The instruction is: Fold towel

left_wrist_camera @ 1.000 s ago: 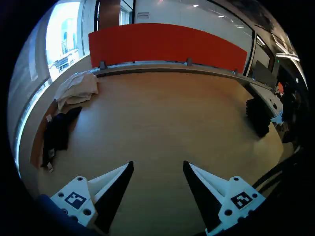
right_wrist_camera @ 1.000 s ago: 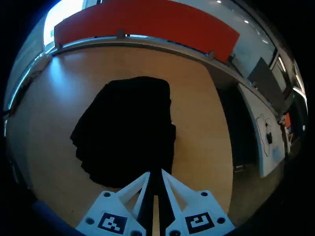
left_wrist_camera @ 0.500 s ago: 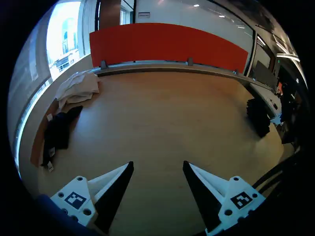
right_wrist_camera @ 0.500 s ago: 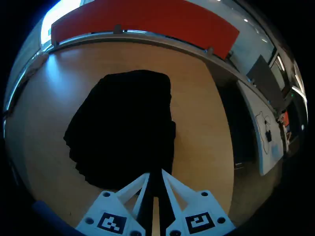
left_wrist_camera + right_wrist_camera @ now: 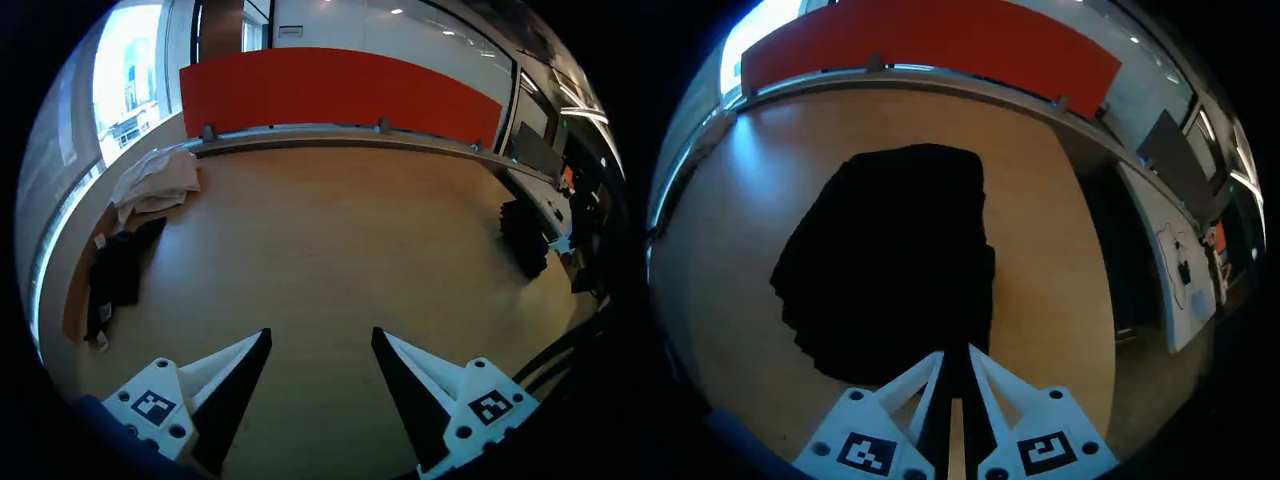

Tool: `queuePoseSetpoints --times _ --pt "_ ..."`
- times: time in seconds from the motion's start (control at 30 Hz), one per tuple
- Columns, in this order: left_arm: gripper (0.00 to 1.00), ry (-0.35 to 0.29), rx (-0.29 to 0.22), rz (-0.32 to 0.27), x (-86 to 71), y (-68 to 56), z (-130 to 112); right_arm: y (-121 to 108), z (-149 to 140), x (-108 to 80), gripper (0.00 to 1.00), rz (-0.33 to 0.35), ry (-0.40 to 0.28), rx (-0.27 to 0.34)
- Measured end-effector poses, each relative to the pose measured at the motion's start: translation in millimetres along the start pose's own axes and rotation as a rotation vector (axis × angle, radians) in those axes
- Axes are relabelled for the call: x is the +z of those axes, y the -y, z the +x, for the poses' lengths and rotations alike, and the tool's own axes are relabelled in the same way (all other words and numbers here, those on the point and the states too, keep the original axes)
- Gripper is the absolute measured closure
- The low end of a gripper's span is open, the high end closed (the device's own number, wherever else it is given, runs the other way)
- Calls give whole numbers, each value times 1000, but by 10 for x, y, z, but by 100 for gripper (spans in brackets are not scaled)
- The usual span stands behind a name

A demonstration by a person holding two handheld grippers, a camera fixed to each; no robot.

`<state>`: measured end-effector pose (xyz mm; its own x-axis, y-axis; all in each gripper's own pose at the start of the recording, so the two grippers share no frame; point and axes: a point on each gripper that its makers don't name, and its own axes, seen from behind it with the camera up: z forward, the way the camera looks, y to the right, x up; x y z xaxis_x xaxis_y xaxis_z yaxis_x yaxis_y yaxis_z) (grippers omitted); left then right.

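Little is changing. The left tongs (image 5: 320,330) are holding apart over the pale wooden surface (image 5: 336,232), exactly as a second ago. The right tongs (image 5: 956,352) are staying pressed together on the near edge of the rumpled black towel (image 5: 888,256), which is lying slightly nearer than before. In my judgement the fold is barely beginning. The pinch itself, black on black, is proving hard to make out.

No legible text, wall sign (image 5: 290,31) too small to read

Towel (image 5: 896,264) on table (image 5: 1040,240), divider (image 5: 920,40) behind (another cloth (image 5: 156,180) near divider's end)
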<state>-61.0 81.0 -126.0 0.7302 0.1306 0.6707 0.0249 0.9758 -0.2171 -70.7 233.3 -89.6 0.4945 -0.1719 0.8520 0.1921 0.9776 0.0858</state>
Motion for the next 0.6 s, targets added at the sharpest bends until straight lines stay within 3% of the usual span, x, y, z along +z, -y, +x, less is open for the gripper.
queuePoseSetpoints --times 0.27,0.6 --pt "7 0 -2 4 -18 24 -11 -11 -1 -2 90 -13 3 9" --pt "7 -10 -13 13 -32 94 29 -48 -11 -193 54 -41 -27 10"
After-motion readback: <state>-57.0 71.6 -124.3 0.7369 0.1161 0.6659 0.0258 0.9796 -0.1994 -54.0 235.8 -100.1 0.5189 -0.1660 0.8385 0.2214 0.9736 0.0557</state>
